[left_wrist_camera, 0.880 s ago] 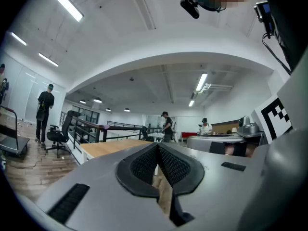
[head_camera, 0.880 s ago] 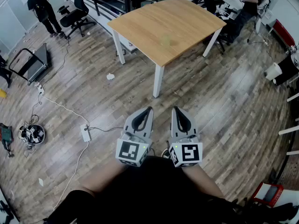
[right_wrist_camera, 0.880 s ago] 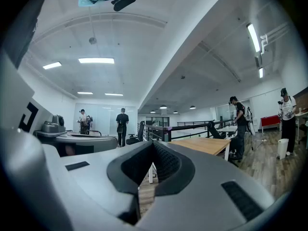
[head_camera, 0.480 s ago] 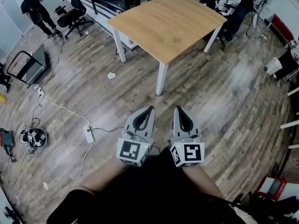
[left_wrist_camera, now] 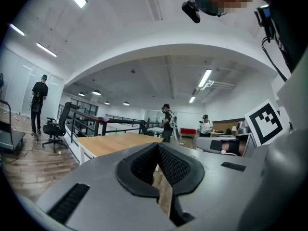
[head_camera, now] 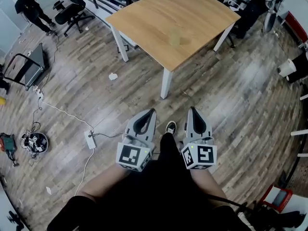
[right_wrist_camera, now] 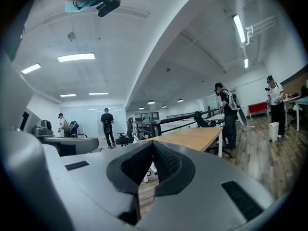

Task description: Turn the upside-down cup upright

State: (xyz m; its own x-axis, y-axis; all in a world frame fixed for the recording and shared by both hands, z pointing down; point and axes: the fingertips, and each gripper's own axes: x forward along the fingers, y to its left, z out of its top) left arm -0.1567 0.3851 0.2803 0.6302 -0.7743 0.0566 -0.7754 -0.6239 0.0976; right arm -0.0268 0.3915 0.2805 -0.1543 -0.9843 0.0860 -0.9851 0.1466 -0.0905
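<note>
1. At the far left, a person (head_camera: 26,6) in dark clothes stands beside a black office chair (head_camera: 72,11). Nearer, a white power strip (head_camera: 89,139) lies on the wooden floor (head_camera: 250,95).
2. The left gripper (head_camera: 152,112) is held low and level, close to the wearer's body. Its fingers (left_wrist_camera: 179,166) are pressed fully together, with nothing between them.
3. Farther off, ahead of both grippers, stands a wooden desk (head_camera: 144,18) with white legs.
4. The cup (head_camera: 174,37) sits on the desk toward its near right edge, well apart from both grippers. It is pale and yellowish, and too small here to tell which way up it stands.
5. A black shoe (head_camera: 170,127) with a white sole shows on the floor between the two grippers.
6. The right gripper (head_camera: 193,109) is held level near the left one. Its fingers (right_wrist_camera: 166,163) are also closed tight together and hold nothing.
</note>
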